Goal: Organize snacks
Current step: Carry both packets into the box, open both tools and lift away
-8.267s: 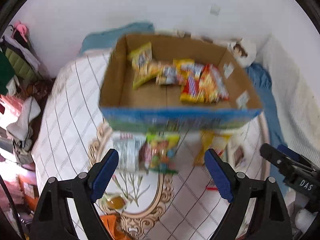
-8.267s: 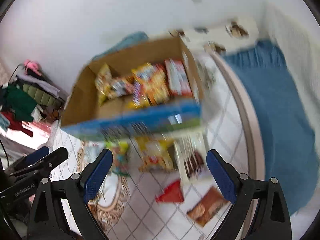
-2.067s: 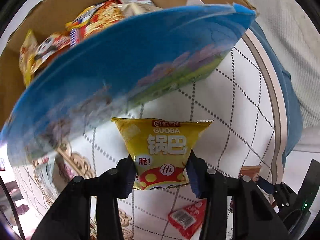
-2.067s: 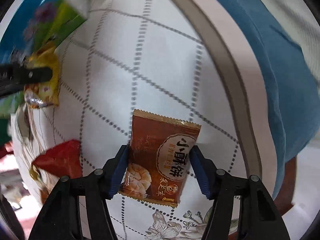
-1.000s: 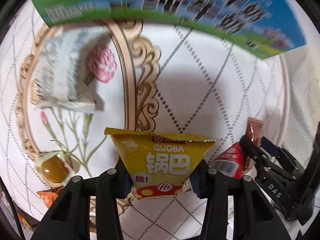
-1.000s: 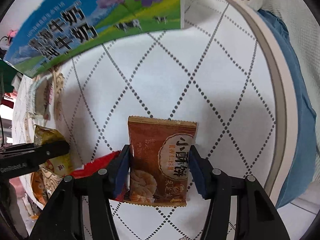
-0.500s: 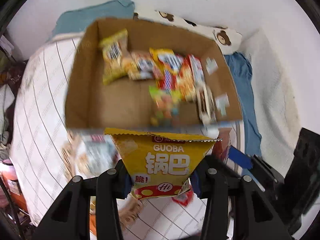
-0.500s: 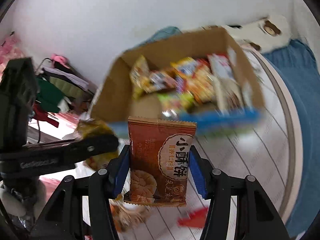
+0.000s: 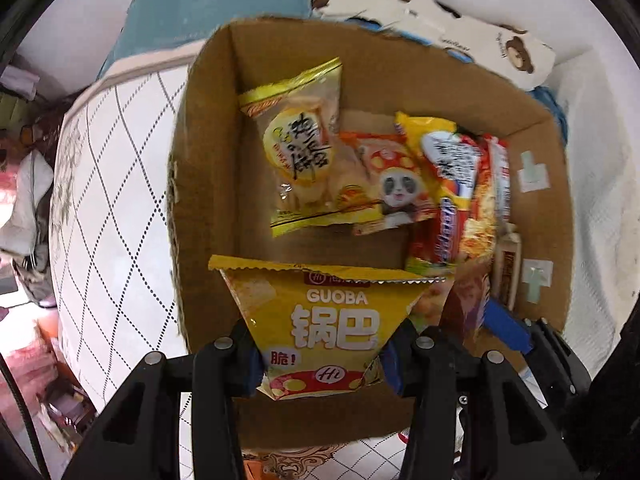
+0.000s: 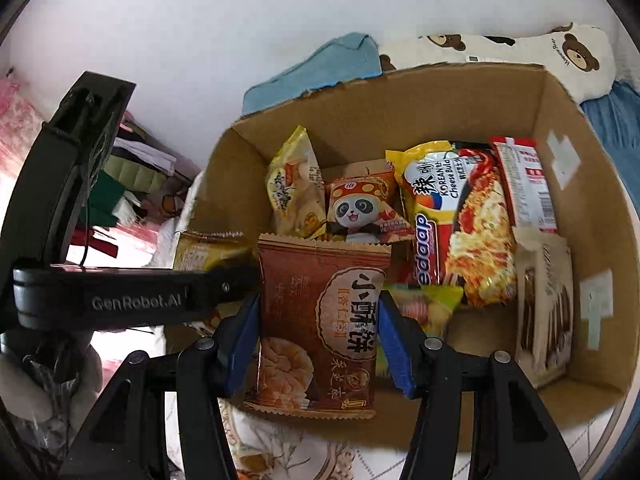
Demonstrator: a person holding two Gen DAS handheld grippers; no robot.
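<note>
Both tools over the open box (image 10: 592,208). Left tool (image 9: 320,354) pinches the yellow pack (image 9: 332,320); right tool (image 10: 316,340) pinches the brown pack (image 10: 320,320). Several snacks, noodles (image 10: 468,220) among them, already lie inside; judged stage: these two await release.

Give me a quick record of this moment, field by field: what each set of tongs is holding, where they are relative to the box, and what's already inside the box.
left tongs: shut on the yellow Guoba packet
right tongs: shut on the brown pastry packet
position: both packets held over the open cardboard box
box contents: panda snack packet, Korean cheese noodle packet, yellow rice cracker packet, several more wrappers
box rests on: white quilted cover with a diamond pattern
behind box: bear-print pillow, blue cloth
</note>
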